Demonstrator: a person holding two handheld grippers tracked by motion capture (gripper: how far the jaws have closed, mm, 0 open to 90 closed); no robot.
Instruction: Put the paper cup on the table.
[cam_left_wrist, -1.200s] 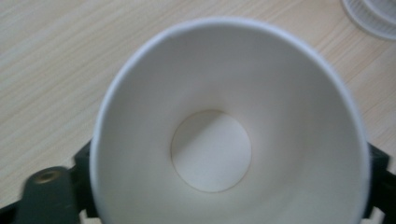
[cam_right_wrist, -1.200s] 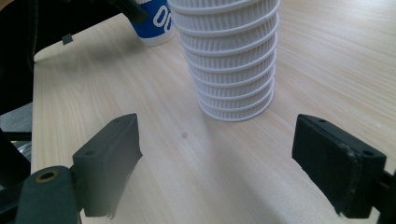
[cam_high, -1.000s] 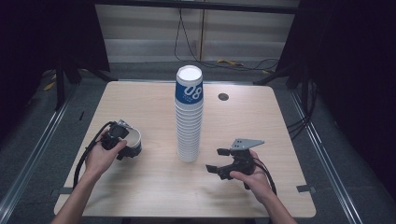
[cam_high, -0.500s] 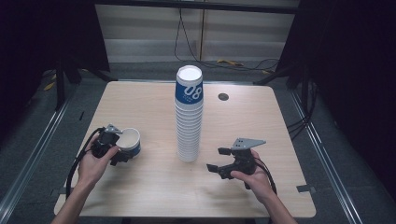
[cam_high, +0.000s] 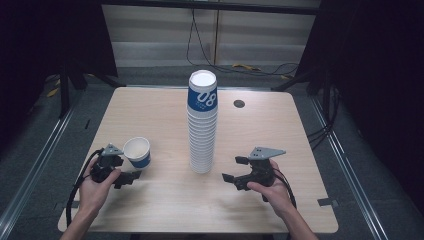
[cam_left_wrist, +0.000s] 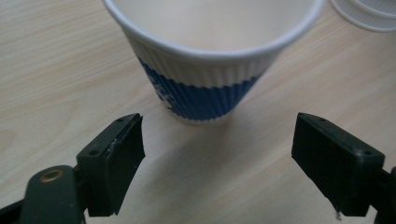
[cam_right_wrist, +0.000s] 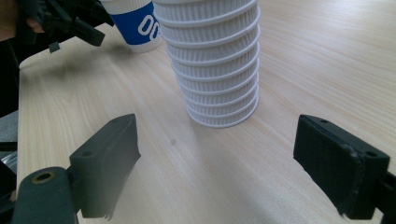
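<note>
Both grippers are black, each with two blocky, square-ended jaws; the left gripper (cam_high: 121, 176) trails a black cable that loops beside the forearm, and the right gripper (cam_high: 235, 173) carries a grey three-cornered plate on top with small holes in it. In the gripper views a brass-coloured rivet sits at the base of the left-hand jaw, with small screw holes in the pads. The person's forearms are bare, no sleeves in sight

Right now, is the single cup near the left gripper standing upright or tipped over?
Upright. The single cup stands on its base on the table, mouth up, apart from the open left gripper.
</note>
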